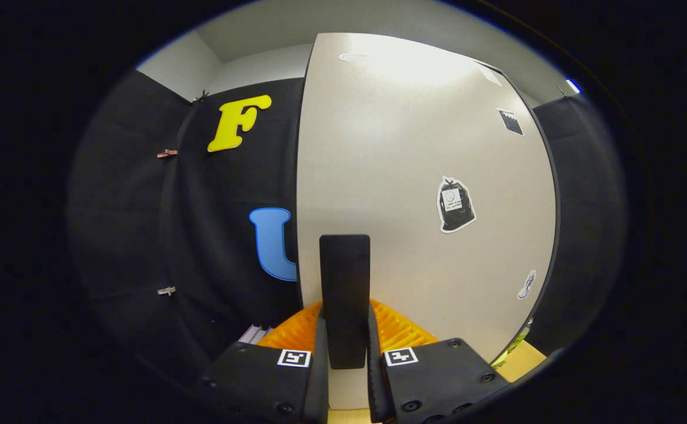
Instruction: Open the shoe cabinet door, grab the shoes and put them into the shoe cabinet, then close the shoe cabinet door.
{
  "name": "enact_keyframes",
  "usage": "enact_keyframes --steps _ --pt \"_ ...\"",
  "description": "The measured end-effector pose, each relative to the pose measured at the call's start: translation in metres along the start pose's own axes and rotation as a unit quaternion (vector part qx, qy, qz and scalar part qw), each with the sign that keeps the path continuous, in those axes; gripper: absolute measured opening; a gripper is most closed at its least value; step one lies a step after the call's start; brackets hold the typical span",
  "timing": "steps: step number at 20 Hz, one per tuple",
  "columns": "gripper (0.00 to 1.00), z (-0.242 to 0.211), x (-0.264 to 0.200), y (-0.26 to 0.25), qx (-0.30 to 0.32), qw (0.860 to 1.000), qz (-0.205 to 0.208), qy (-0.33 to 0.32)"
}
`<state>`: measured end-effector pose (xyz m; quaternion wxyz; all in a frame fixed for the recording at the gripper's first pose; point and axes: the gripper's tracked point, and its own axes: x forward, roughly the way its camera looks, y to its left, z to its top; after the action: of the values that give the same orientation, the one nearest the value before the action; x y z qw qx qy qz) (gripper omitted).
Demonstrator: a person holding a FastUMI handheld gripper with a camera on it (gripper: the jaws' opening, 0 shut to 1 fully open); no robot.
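Cabinet door (pixel 414 176), pale and flat, stands just ahead of the gripper (pixel 345 347), and a black upright handle (pixel 344 282) is fixed to its near face close to the door's left edge. The lower end of that handle drops down between the 2 fingers (pixel 319 365), which sit close on either side of it with hardly any gap; both appear to press its sides, so the tool is clamped on the handle and only narrowly parted by its width. Each finger block carries 1 small square black-and-white marker (pixel 294 357) on top. On the door's face, right of the handle, there is a sticker of a black bag (pixel 455 205), with a smaller dark sticker (pixel 510 121) higher up and a small pale one (pixel 527 285) lower toward the right edge. Behind the fingers an orange ribbed piece (pixel 399 330) shows on both sides of the handle. Black cloth wall (pixel 143 235) hangs to the left of the door, with small clips (pixel 167 153) pinned on it.
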<state>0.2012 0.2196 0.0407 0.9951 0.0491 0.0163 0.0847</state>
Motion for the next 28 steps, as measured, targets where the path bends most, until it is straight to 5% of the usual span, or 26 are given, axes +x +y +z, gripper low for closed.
enact_keyframes --steps 12,28 --pt "0.24 0.01 -0.081 -0.025 0.03 0.998 0.062 0.009" --pt "0.24 0.015 -0.166 -0.1 0.037 0.996 0.081 0.021"
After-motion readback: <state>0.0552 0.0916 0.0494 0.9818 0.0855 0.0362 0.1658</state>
